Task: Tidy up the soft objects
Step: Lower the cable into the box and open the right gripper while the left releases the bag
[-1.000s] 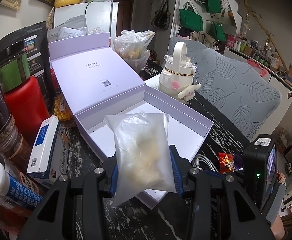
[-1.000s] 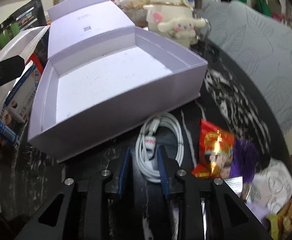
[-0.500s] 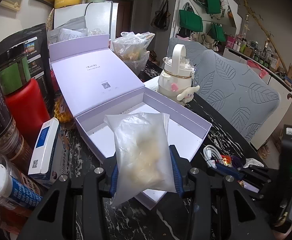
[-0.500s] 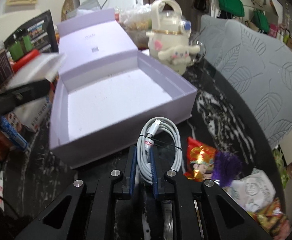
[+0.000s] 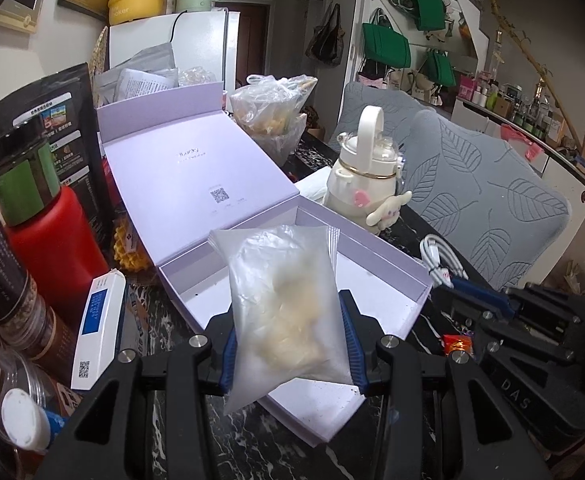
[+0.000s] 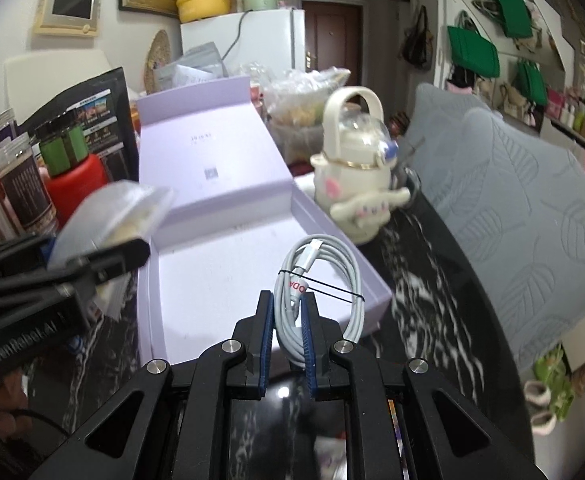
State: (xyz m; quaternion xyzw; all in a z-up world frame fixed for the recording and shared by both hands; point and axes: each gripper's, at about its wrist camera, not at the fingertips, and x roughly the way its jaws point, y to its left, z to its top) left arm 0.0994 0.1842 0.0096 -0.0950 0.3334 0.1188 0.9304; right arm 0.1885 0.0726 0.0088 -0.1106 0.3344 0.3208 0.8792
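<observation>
An open lilac box (image 5: 384, 256) (image 6: 220, 280) lies on the dark marble table with its lid folded back. My left gripper (image 5: 288, 332) is shut on a clear plastic bag (image 5: 288, 304) of pale soft filling, held above the box's near corner. My right gripper (image 6: 288, 320) is shut on a coiled white cable (image 6: 324, 276) bound with a black band, lifted off the table over the box's right wall. In the left wrist view the cable (image 5: 436, 256) and right gripper (image 5: 468, 288) hang at the box's right edge. The bag (image 6: 120, 212) shows at left in the right wrist view.
A cream character kettle (image 5: 366, 184) stands behind the box. Jars, a red canister (image 5: 52, 248) and a white-blue carton (image 5: 98, 328) crowd the left. A plastic bag of snacks (image 5: 276, 116) sits at the back. Grey leaf-patterned chair (image 5: 488, 200) at right; a red snack packet (image 5: 456, 344) lies on the table.
My right gripper closed on the white cable and lifted it off the table toward the box. My left gripper and its bag stayed where they were.
</observation>
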